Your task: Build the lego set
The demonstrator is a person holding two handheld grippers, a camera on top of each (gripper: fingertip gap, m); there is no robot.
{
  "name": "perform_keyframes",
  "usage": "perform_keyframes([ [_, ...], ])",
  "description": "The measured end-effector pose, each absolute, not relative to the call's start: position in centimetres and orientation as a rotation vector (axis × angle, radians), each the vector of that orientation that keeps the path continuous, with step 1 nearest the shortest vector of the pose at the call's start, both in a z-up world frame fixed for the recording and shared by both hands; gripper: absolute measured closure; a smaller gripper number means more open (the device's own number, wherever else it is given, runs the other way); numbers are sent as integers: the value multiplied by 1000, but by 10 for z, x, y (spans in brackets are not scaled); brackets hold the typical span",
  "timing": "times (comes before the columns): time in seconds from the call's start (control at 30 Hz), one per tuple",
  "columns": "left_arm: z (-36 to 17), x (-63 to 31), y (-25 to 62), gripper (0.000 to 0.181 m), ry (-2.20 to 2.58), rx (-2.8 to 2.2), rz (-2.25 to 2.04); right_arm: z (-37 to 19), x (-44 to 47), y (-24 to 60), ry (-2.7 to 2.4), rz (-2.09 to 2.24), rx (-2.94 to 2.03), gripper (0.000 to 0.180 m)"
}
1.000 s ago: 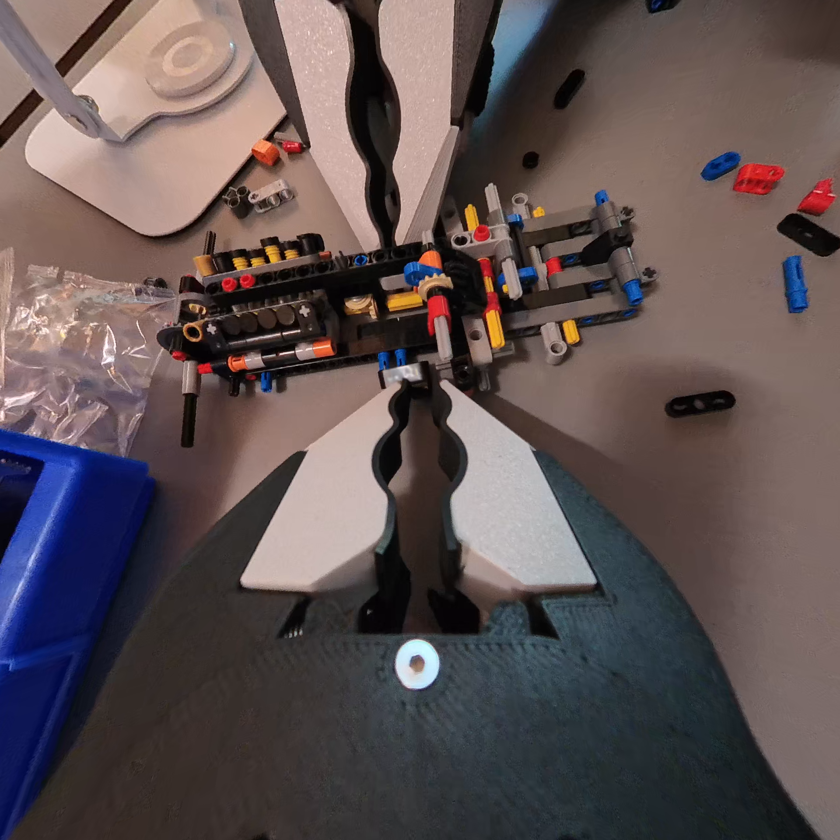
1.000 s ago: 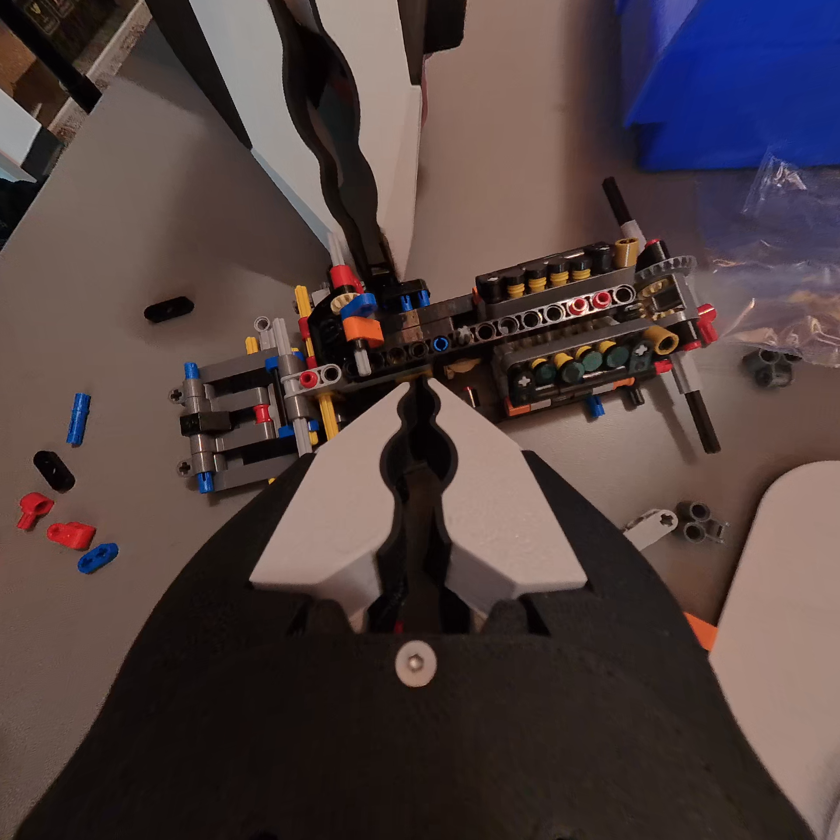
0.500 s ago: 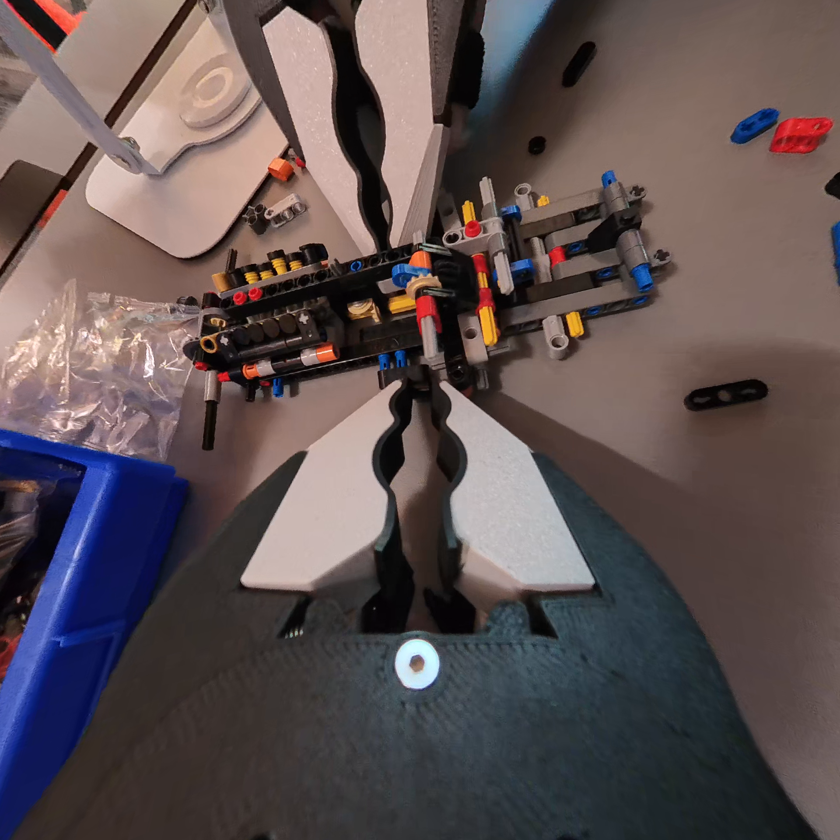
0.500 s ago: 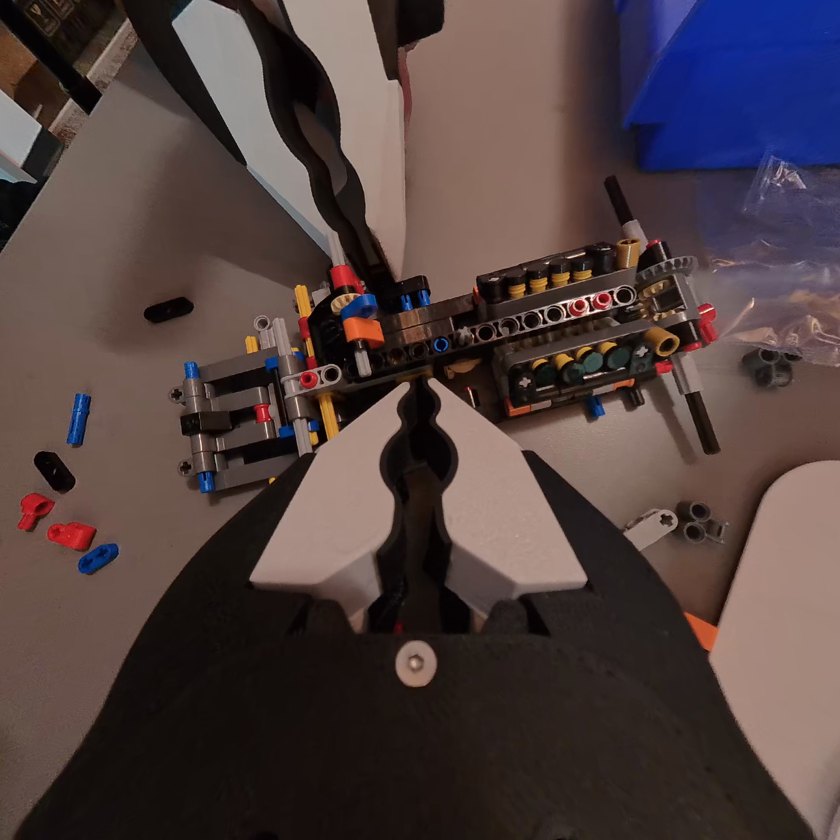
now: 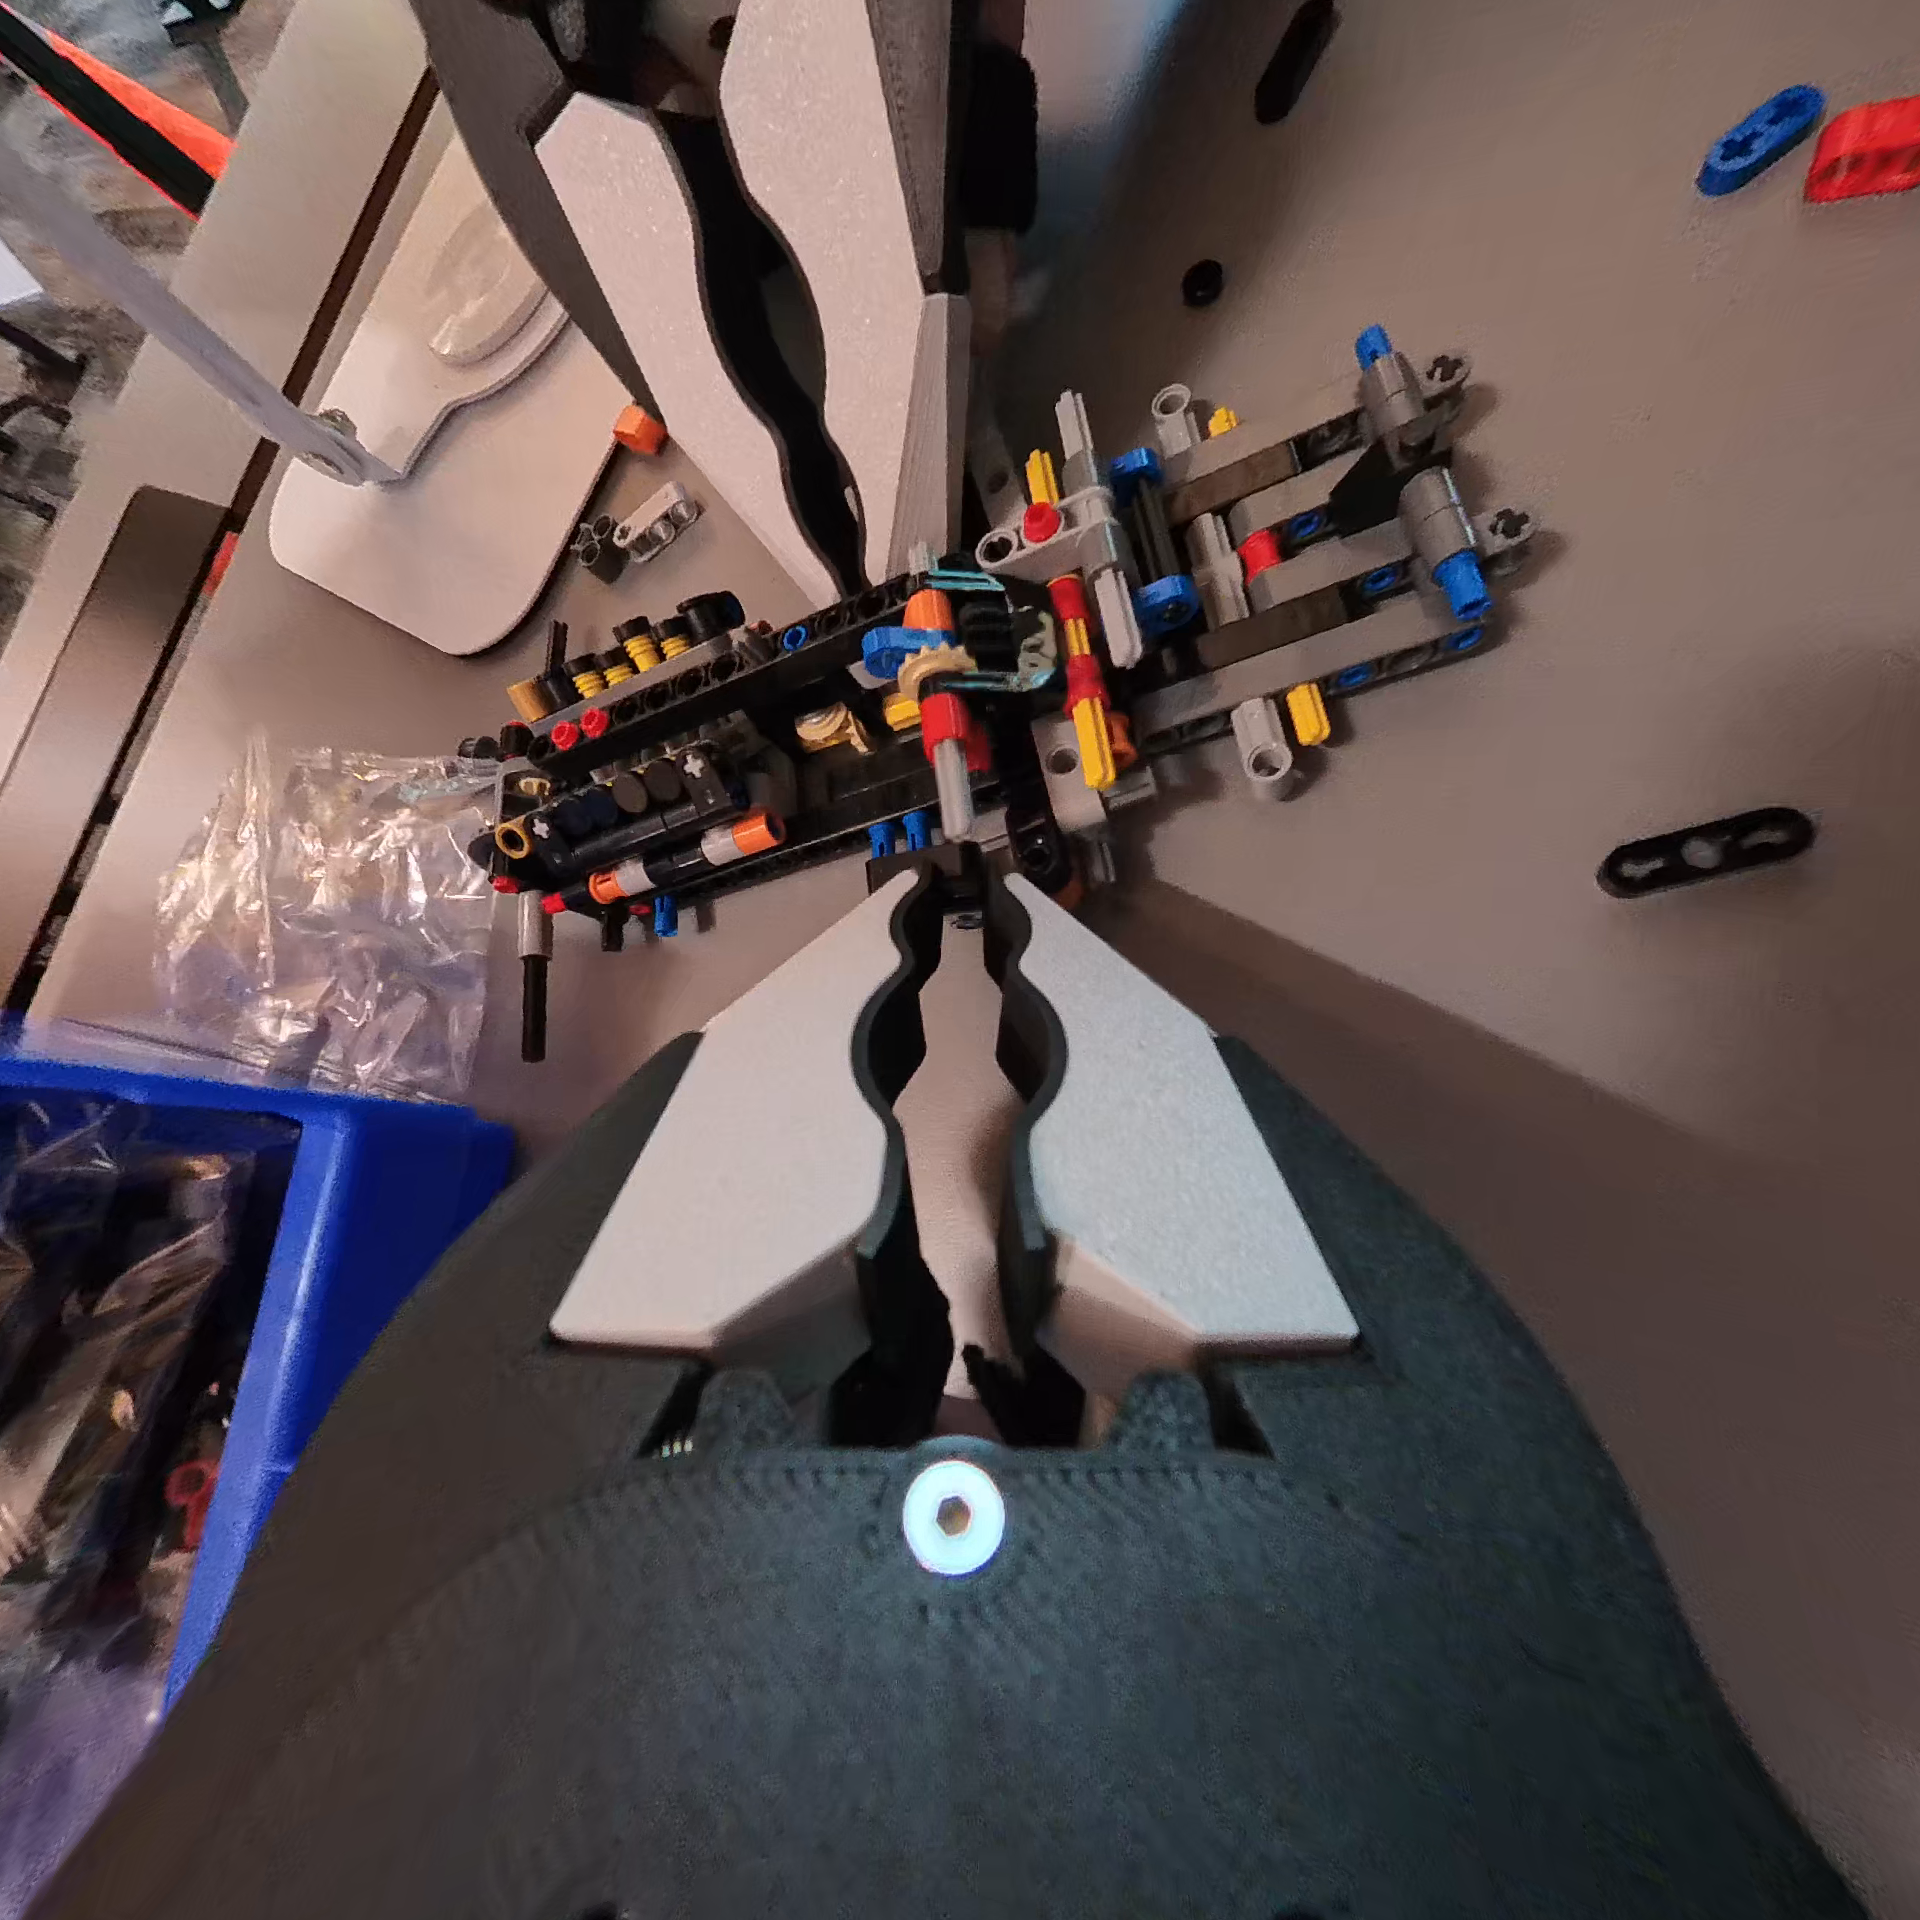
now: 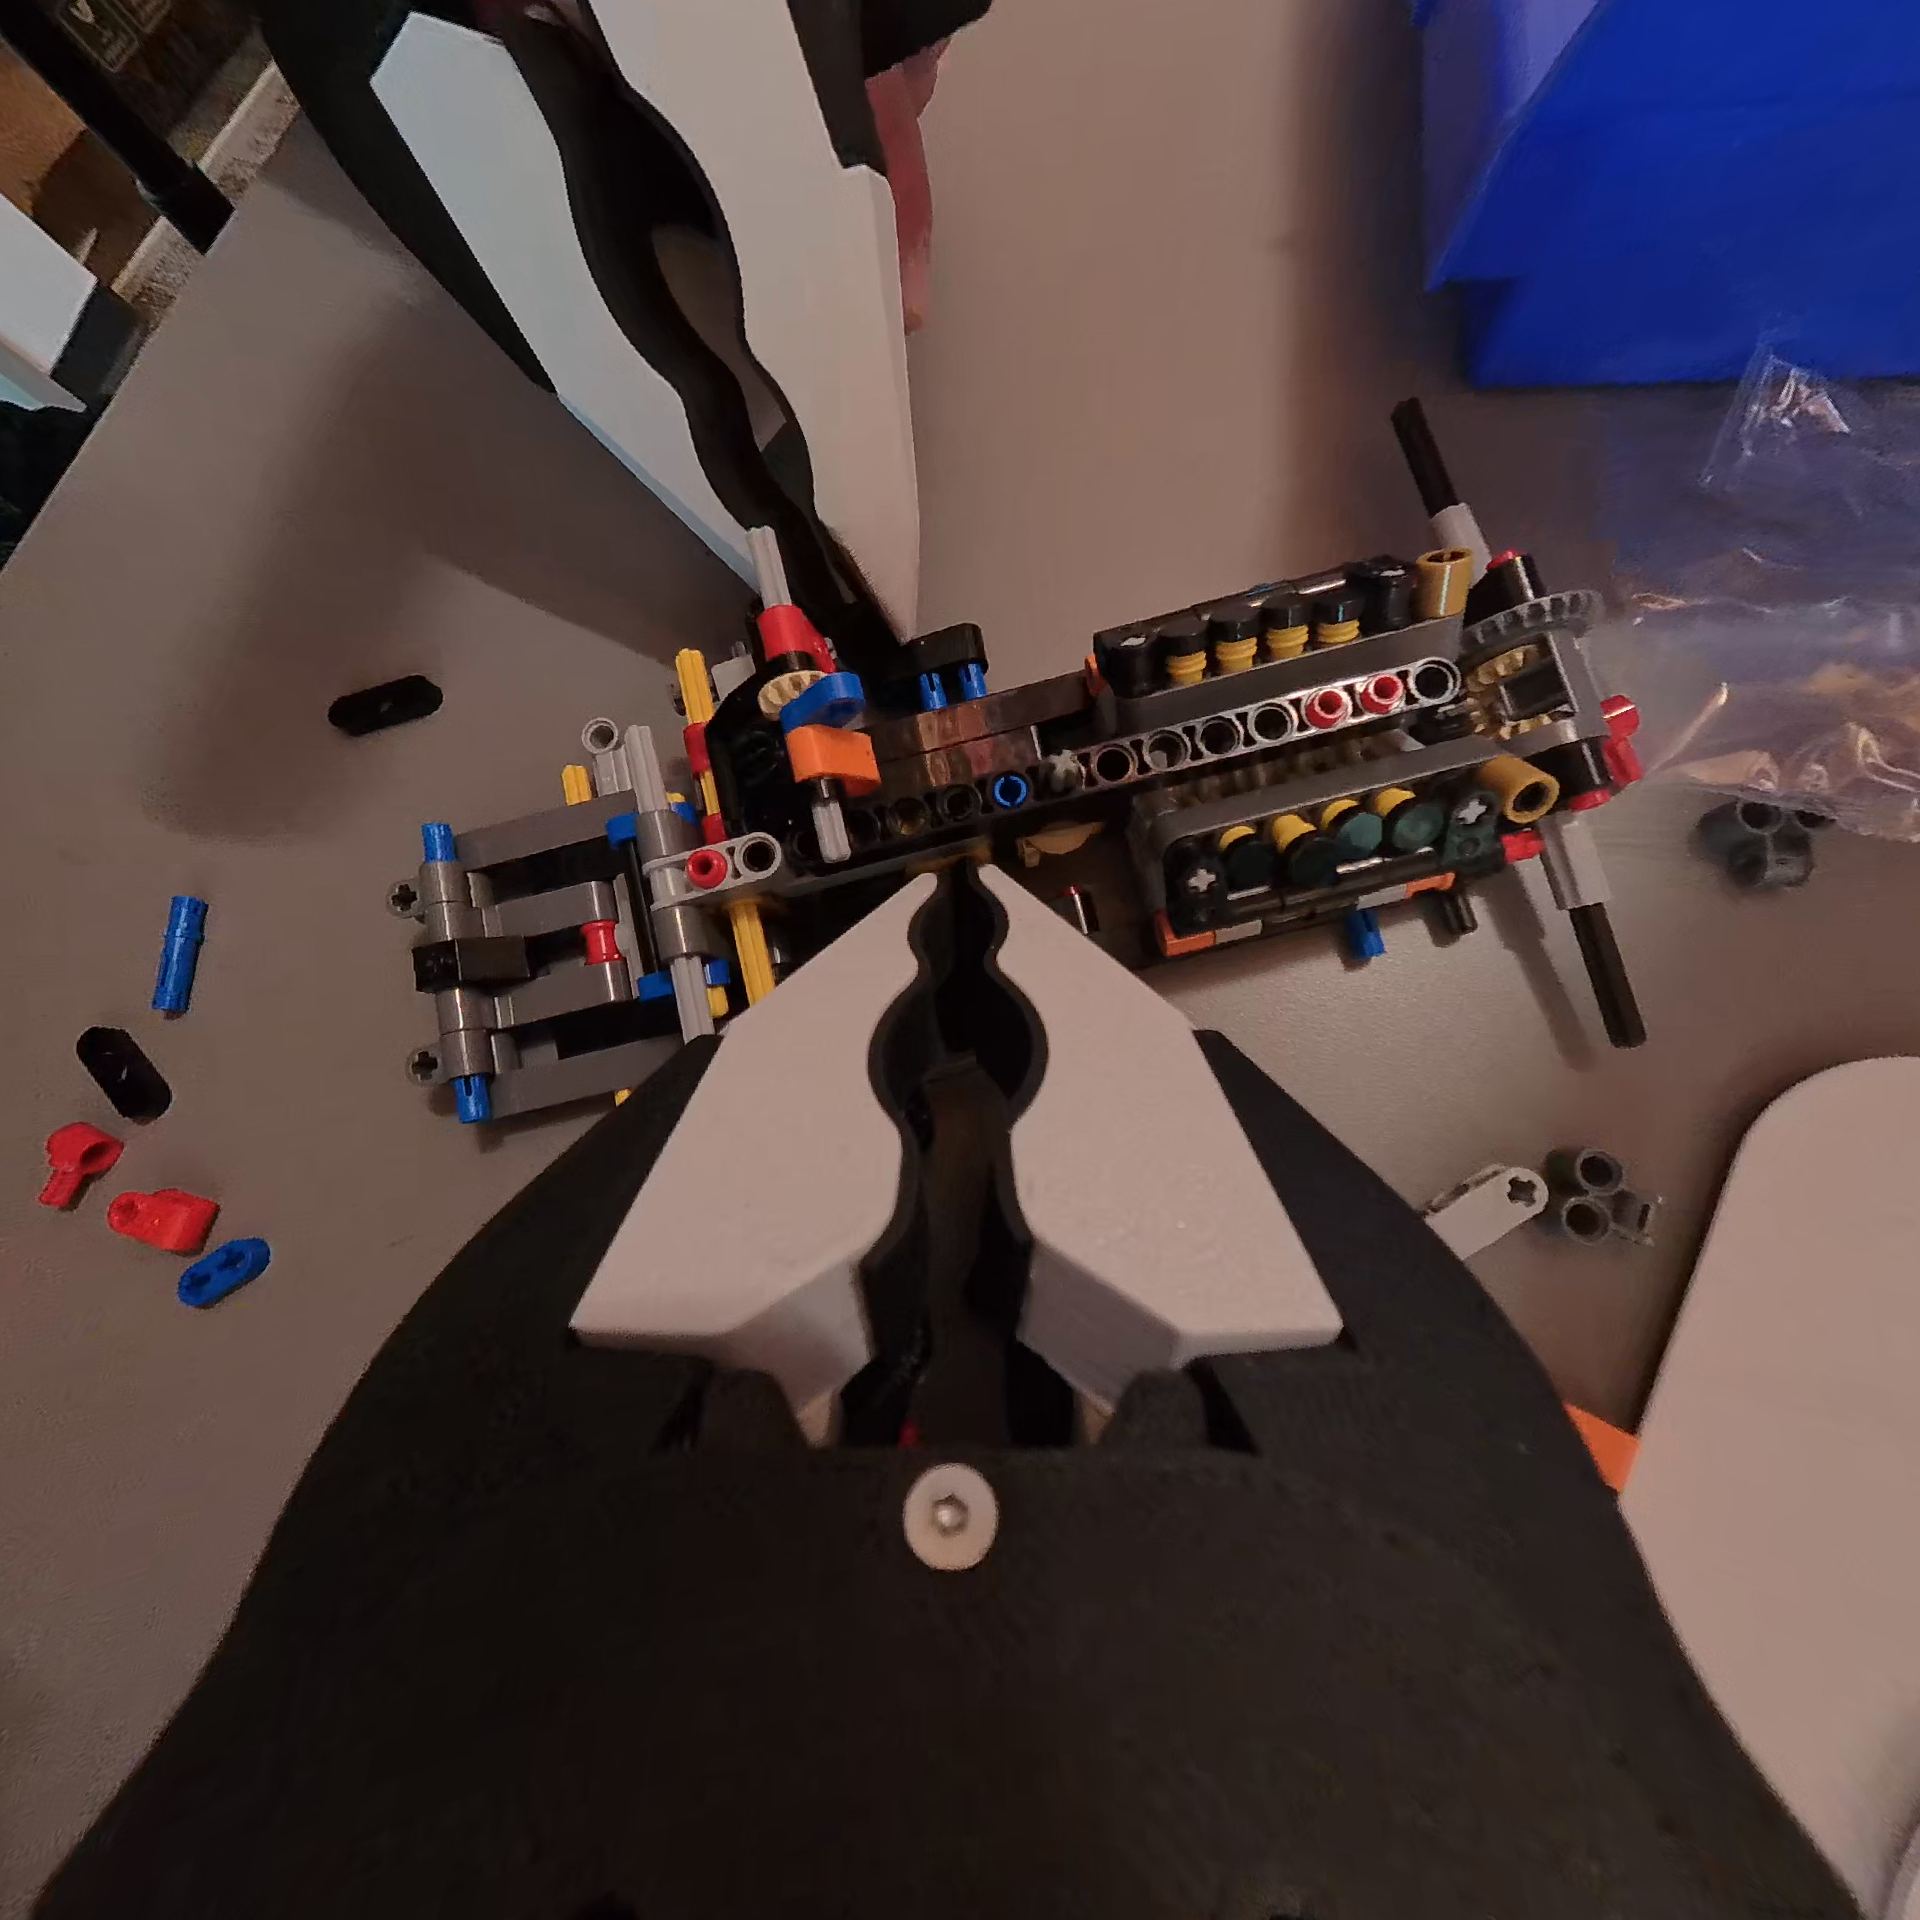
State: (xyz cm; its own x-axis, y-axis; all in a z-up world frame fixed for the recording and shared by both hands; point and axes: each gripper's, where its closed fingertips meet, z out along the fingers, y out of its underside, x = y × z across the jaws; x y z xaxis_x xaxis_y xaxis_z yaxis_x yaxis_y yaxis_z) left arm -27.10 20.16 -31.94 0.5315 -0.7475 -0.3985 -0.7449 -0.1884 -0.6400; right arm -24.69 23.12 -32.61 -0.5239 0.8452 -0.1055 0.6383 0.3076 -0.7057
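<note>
Left gripper (image 5: 961, 883) has tilted, both pinching the chassis (image 5: 935, 707); blue bin (image 5: 343, 1226) holds bagged parts.

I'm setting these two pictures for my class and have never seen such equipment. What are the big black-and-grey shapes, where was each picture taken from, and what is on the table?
A person holds a claw tool in each hand, and a camera on each tool looks along its two grey fingers. One picture comes from the left claw, the other from the right claw. Each also shows the other claw opposite. Between them, on the grey table, lies a half-built lego model. Both claws' tips are nearly together against its edges. Whether they truly pinch it is unclear. Around it lie loose pieces such as a black beam, a clear plastic bag and a blue bin.
</note>
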Motion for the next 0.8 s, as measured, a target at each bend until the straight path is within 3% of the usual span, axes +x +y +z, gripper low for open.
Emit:
perform_keyframes([
  [0.03,-319,-271,202,175,1231,-1935,13,-326,-247,231,-2293,1036,-1344,180],
  [0.8,-316,-268,202,175,1243,-1921,-185,-326,-247,231,-2292,1043,-1344,180],
])
